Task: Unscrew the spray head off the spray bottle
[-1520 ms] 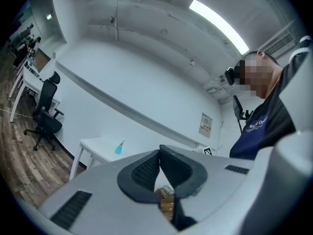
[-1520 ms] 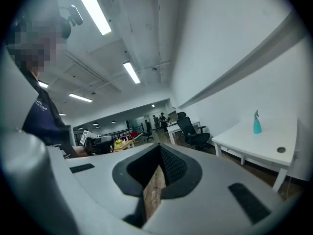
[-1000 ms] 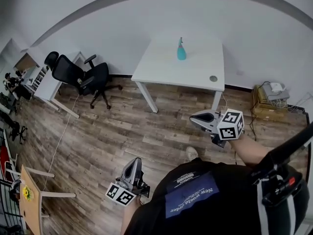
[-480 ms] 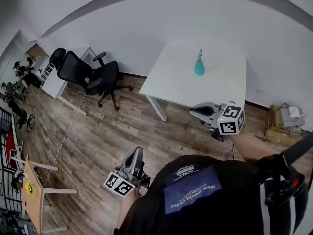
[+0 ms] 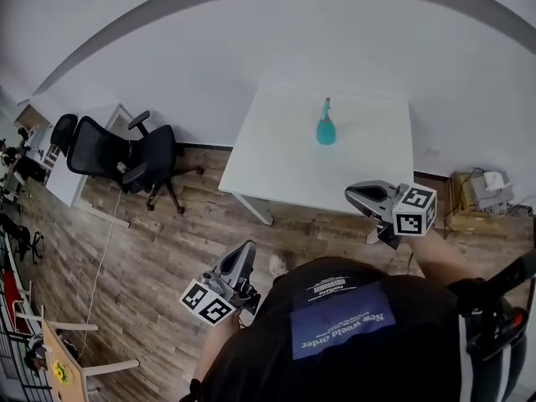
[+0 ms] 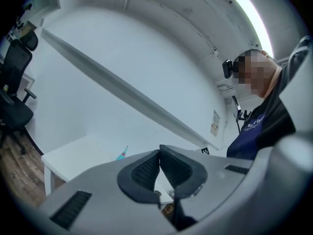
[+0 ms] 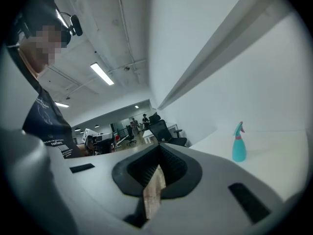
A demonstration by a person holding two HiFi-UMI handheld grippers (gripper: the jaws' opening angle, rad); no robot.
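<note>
Spray bottle: stood upright on the white desk.
Left gripper: fingers together, empty.
Right gripper: fingers together, empty.

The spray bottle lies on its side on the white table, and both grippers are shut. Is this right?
No. The spray bottle stands upright on the white table; the right gripper view shows it. The left gripper and right gripper are shut.

White wall, wood-plank floor; white table agst wall; blk office chairs L; ceiling strip light.
</note>
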